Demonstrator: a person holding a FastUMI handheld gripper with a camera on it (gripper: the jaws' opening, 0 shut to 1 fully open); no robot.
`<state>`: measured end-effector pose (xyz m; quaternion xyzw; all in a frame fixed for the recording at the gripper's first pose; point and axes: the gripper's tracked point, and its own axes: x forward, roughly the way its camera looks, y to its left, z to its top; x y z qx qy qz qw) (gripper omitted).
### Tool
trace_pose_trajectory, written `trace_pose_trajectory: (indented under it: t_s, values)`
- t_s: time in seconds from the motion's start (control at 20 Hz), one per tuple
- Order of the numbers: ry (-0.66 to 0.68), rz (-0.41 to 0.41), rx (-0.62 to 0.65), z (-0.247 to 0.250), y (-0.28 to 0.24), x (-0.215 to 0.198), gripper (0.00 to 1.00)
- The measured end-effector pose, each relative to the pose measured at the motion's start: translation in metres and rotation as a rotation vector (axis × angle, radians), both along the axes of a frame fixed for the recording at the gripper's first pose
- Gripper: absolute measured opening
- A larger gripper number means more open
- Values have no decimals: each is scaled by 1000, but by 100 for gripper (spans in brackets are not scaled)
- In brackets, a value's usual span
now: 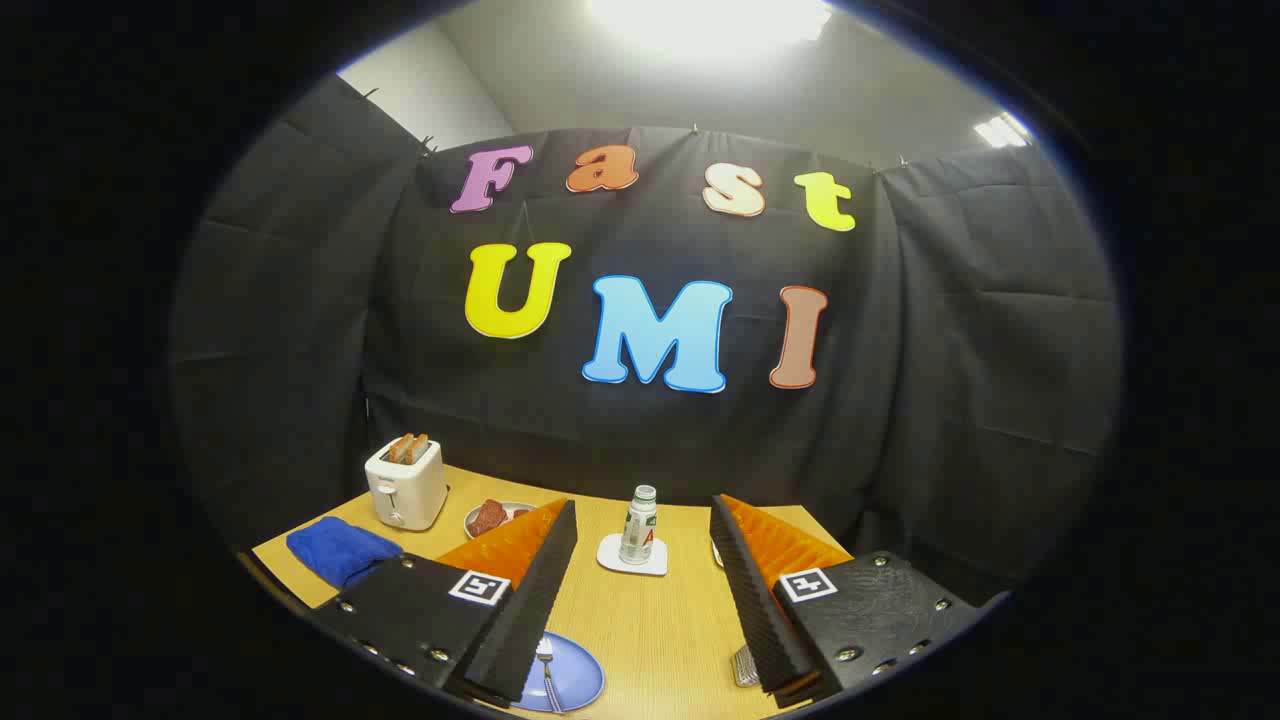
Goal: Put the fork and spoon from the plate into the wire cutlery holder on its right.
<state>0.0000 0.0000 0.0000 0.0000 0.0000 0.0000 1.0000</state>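
My gripper (642, 520) hangs above the wooden table (650, 620), open, with a wide gap and nothing between its orange-and-black fingers (545, 570). Low down, by the base of the left finger, lies a blue plate (572, 678) with a fork (547, 668) on it; the finger covers the plate's left part, and any spoon there is hidden. By the base of the right finger a small piece of the wire cutlery holder (744, 666) peeks out, mostly covered by that finger.
Beyond the fingers a small bottle (638, 524) stands on a white coaster (632, 557). Further left are a white toaster (406, 483) with toast in it, a bowl with reddish food (492, 517) and a folded blue cloth (340, 552). Black cloth walls close the booth.
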Motion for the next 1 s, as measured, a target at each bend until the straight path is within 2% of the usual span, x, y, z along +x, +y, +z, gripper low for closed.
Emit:
trace_pose_trajectory:
  t_s: [1.0]
  values:
    - [-9,11,-20,3,5,4,83]
